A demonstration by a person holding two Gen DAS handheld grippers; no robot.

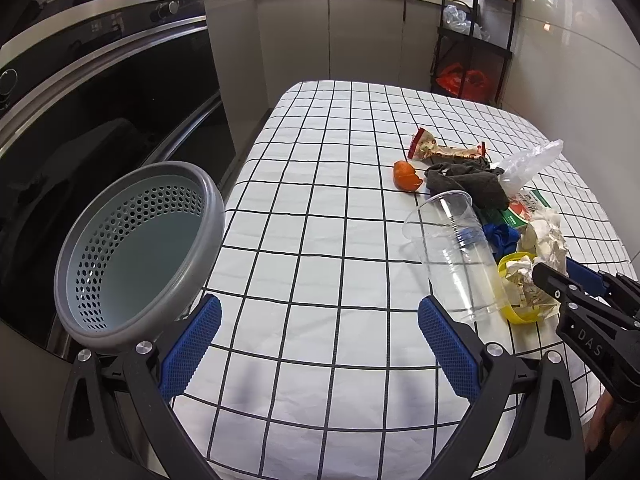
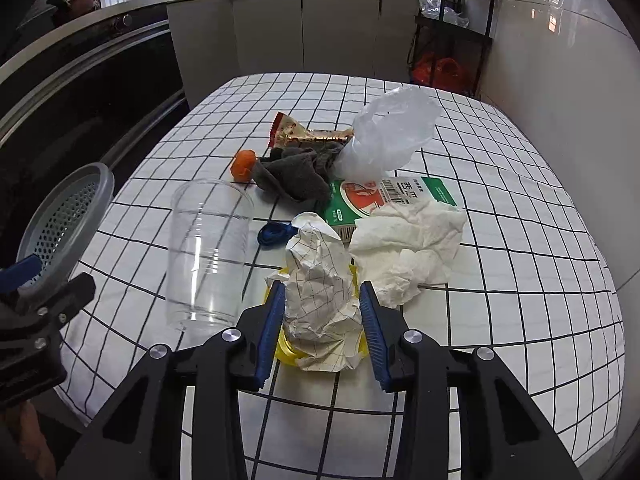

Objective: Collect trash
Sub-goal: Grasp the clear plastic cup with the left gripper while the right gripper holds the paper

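A pile of trash lies on the checked tablecloth [image 2: 520, 240]: a crumpled grid paper ball [image 2: 320, 292] on a yellow lid [image 2: 288, 350], a white tissue [image 2: 408, 240], a green carton [image 2: 384, 196], a clear plastic cup [image 2: 208, 256] on its side, a grey cloth [image 2: 296, 176], orange peel [image 2: 243, 164], a snack wrapper [image 2: 304, 134] and a clear bag [image 2: 392, 136]. My right gripper [image 2: 322, 312] has its blue pads on both sides of the paper ball. My left gripper [image 1: 316, 344] is open and empty above the cloth; the cup [image 1: 456, 252] lies just beyond its right finger. A grey perforated bin [image 1: 136, 248] tilts at the table's left edge.
A dark oven front [image 1: 100, 92] and counter run along the left. A black shelf rack [image 1: 476, 36] with bags stands behind the table's far right corner. A blue band [image 2: 274, 234] lies between the cup and the paper.
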